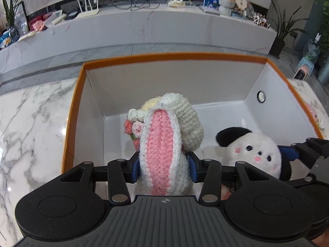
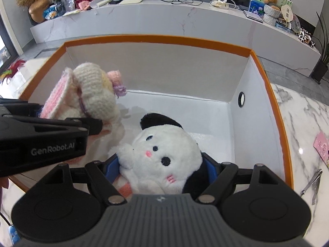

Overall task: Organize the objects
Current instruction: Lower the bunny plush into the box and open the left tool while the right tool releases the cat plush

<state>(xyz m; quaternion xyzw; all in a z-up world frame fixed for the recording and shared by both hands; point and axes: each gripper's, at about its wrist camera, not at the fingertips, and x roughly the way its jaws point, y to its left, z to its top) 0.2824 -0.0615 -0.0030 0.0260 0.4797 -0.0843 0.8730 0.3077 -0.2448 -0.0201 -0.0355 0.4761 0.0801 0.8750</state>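
Crocheted bunny (image 1: 162, 144): knitted yarn, coarse ribbed stitches, matt. Panda plush (image 2: 162, 156): fluffy pile fabric, soft. Box (image 1: 205, 78): smooth matt card walls, orange rim. Tabletop (image 1: 30, 123): polished marble look, glossy. Left hand-held gripper (image 1: 164, 168): matt black plastic, blue pads.

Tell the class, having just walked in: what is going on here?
A person works two handheld tongs over an orange-rimmed white box. The left tongs clamp a crocheted bunny; the right tongs clamp a black-and-white plush. Both toys hang inside the box's walls, neither released.
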